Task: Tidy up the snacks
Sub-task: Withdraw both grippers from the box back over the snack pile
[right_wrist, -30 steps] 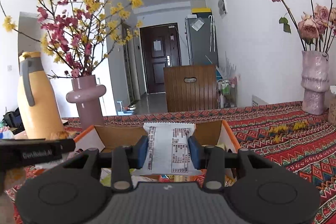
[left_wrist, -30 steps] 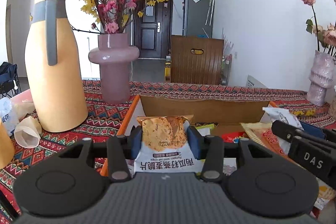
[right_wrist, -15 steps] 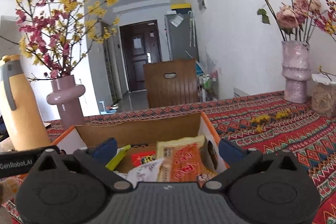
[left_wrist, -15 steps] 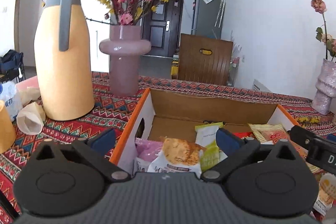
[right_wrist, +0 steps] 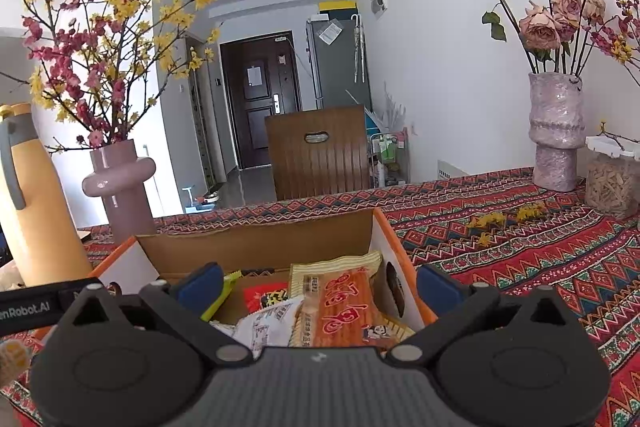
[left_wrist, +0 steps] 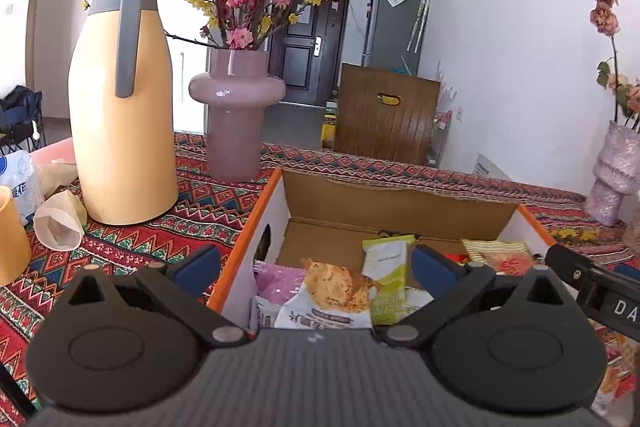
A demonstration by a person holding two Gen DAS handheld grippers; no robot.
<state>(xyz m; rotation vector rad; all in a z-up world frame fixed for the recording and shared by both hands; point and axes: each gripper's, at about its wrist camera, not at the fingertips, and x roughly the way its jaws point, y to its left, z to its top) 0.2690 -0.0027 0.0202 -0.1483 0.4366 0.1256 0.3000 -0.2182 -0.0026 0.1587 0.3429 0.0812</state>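
Patterned tablecloth; snack box; both hand-held grippers released; "DA" lettering.

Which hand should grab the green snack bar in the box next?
Probably the left. In its view the green snack bar sits just ahead between the open jaws of the left gripper. The right gripper sees only its tip, at its jaws' left edge.

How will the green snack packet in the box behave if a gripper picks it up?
The green snack packet is probably light and floppy: it is a thin sealed wrapper that leans on the other packets in the cardboard box. Its smooth film may slip between the pads. Held by one end, it would likely bend or swing rather than stay stiff.
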